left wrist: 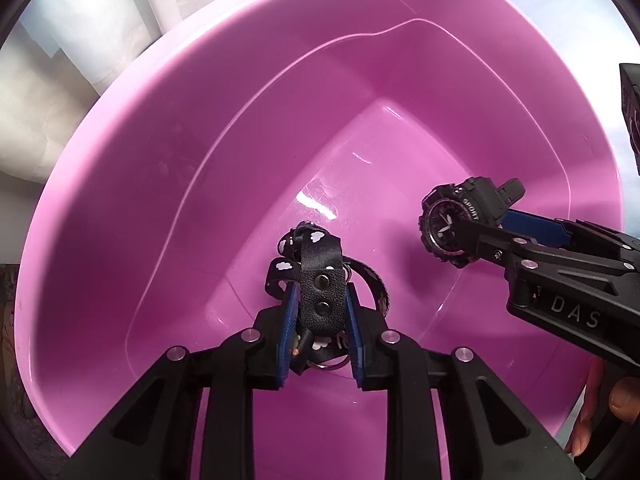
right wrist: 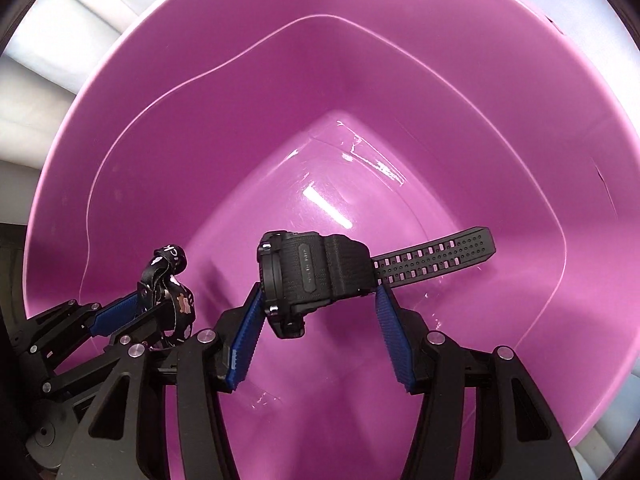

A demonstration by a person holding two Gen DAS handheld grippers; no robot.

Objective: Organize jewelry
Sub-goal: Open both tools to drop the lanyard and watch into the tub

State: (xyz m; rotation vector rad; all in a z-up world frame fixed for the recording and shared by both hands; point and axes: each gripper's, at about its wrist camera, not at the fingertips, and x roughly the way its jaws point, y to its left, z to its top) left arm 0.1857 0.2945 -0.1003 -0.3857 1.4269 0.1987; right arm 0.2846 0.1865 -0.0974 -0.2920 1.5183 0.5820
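Both grippers point down into a pink plastic basin (left wrist: 152, 128) (right wrist: 160, 152). My left gripper (left wrist: 322, 292) is shut on a black lanyard strap (left wrist: 316, 252) with white cloud prints; its leather snap tab sits between the blue pads. A metal ring shows below the tab. In the right wrist view the left gripper (right wrist: 152, 304) sits at lower left with the lanyard strap (right wrist: 172, 258) bunched at its tips. My right gripper (right wrist: 319, 291) is shut on a black sport watch (right wrist: 312, 264), its perforated band sticking out to the right. The watch (left wrist: 440, 224) faces the left camera, the right gripper (left wrist: 486, 216) behind it.
The basin's glossy floor (right wrist: 340, 184) lies below both grippers, and its walls rise on all sides. White cloth (left wrist: 80, 40) lies outside the rim. A person's fingers (left wrist: 620, 400) hold the right gripper's handle. A dark object (left wrist: 632, 112) shows at the right edge.
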